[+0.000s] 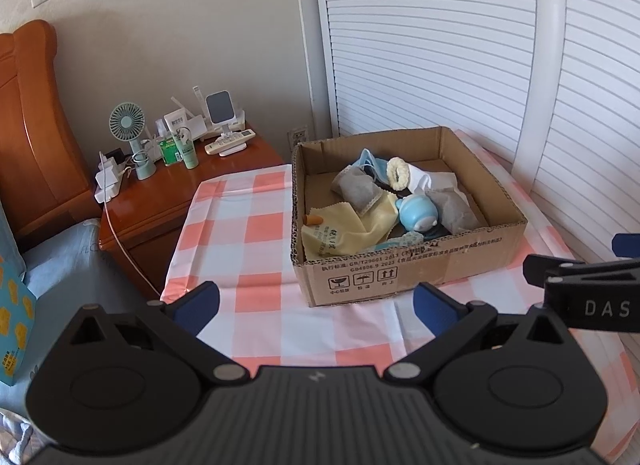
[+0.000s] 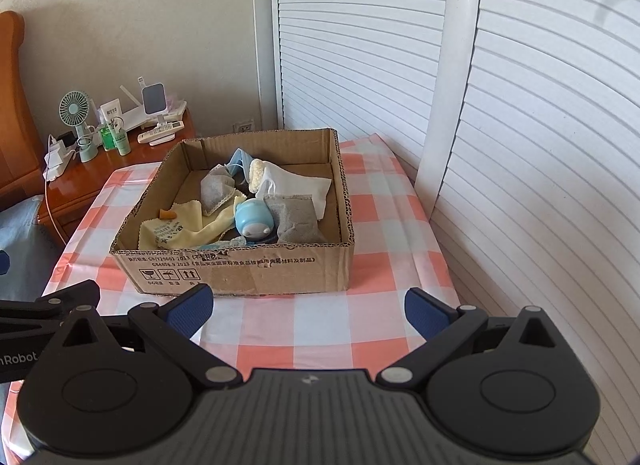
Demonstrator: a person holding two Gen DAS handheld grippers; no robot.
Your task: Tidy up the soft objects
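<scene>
A shallow cardboard box [image 1: 404, 269] [image 2: 240, 269] stands on the checked tablecloth. Inside lie a yellow cloth [image 1: 340, 231] [image 2: 180, 231], a light blue squishy toy [image 1: 418, 215] [image 2: 252, 219], grey sachets [image 1: 358, 187] [image 2: 294, 221], a fluffy cream ring [image 1: 398, 173] [image 2: 256, 175], a white pouch [image 2: 300, 185], a blue face mask [image 1: 366, 159] [image 2: 238, 157] and a small orange piece [image 1: 313, 220] [image 2: 168, 215]. My left gripper [image 1: 316, 303] is open just short of the box's front wall, with nothing between its fingers. My right gripper [image 2: 308, 307] is open too, also before the box.
The pink-and-white checked table [image 1: 256, 233] [image 2: 372, 329] backs onto white louvred doors [image 1: 440, 45] [image 2: 540, 105]. A wooden nightstand [image 1: 160, 193] to the left carries a small fan [image 1: 127, 121], bottles, a remote and chargers. A wooden headboard and bedding lie further left.
</scene>
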